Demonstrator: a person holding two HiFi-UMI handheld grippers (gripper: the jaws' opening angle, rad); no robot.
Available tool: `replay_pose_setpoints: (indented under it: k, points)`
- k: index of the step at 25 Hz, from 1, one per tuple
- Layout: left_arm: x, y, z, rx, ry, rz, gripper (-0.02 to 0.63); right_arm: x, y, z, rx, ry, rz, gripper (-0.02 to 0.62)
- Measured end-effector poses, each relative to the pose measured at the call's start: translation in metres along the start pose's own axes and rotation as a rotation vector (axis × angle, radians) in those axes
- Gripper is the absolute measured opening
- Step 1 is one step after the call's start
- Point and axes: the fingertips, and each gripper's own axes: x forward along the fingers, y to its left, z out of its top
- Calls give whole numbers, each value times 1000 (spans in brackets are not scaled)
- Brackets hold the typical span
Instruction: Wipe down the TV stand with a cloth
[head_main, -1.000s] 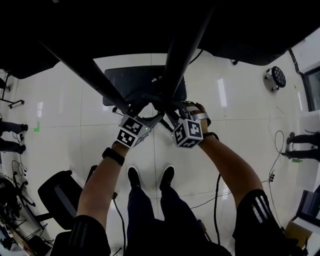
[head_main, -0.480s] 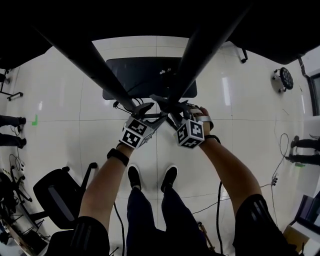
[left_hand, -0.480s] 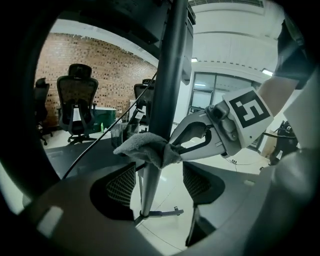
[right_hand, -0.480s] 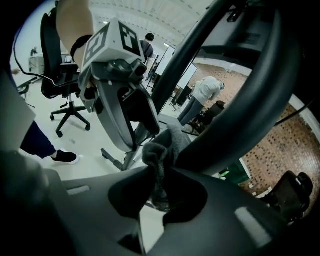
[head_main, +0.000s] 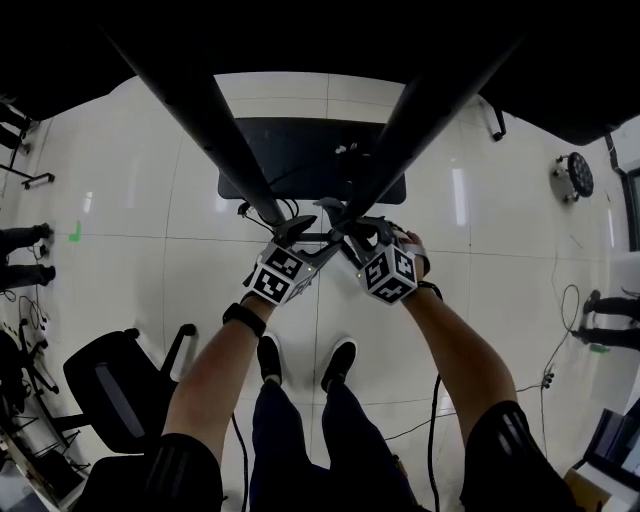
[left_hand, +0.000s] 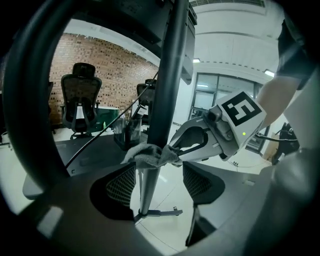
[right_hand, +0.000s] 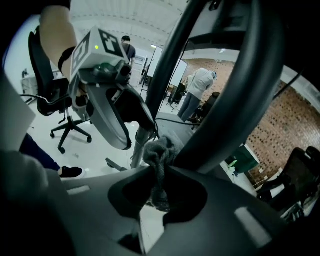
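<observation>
R gripper (right_hand: 160, 172) is clamped on the grey cloth (right_hand: 159, 150), which is bunched against the TV stand's dark pole (left_hand: 167, 75). L gripper (left_hand: 159, 183) has its jaws apart w/ nothing gripped, the pole showing between them. Further off, the stand's black base (head_main: 300, 150) sits on the white floor (head_main: 120, 200), w/ an office chair (head_main: 115, 385) off to the left.

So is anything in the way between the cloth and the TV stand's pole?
No, nothing that shows. The cloth is pinched in the fingers of the right gripper and lies right against the pole. The left gripper sits close by with its fingers open, not between them.
</observation>
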Motion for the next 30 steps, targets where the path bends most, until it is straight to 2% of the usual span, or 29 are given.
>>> replay_pose_setpoints:
  k: [3,8,18,23,27,30]
  points:
    - [-19,-11,12,-34,-33,8,319,-31,3,24,110,-73,-3,52]
    - [-80,-37,57,-59,-113,15,319,-98,22,79,213,-181,-4,52]
    - [-196,-97,163,27,-232,90,319,-231,19,185,260,-362,76,49]
    - [-257,-137,197,56,-269,127,319,-305,24,219,315,-459,104,49]
    - [-304,-150,225,68,-330,133,318,-342,33,251,296,-515,131,44]
    - [-340,-163,234,79,-370,142,319,-371,57,266,280,-532,149,44]
